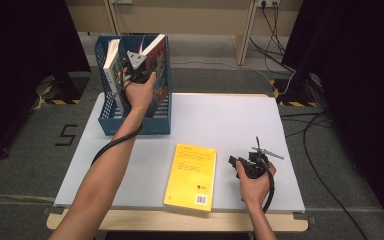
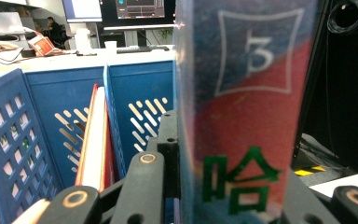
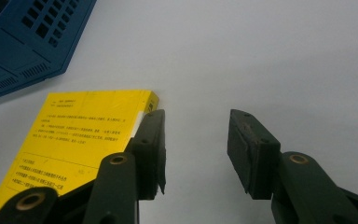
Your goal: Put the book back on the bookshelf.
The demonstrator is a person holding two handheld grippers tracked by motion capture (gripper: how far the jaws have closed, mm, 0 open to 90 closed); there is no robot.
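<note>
Your left gripper (image 1: 136, 67) is up at the blue file rack (image 1: 111, 122), its jaws clamped on the spine edge of a red-and-blue book (image 2: 247, 107) that stands upright. In the high view that book (image 1: 158, 70) sits in the rack's right compartment, leaning against the rack's right wall. In the left gripper view a "3" in a square frame and green characters show on its cover. A second book with a white page edge (image 1: 112, 62) stands in the rack's left compartment, beyond the divider.

Your right gripper (image 1: 247, 165) rests low on the desk (image 1: 230, 120), well apart from the rack, toward the desk's near right corner. Its jaws stand apart with nothing between them; bare desk surface shows in the gap.

A yellow book (image 1: 192, 175) lies flat on the desk, back cover up with a barcode showing, nearer to you than the rack and just beside the right gripper's left jaw (image 3: 70, 140).
</note>
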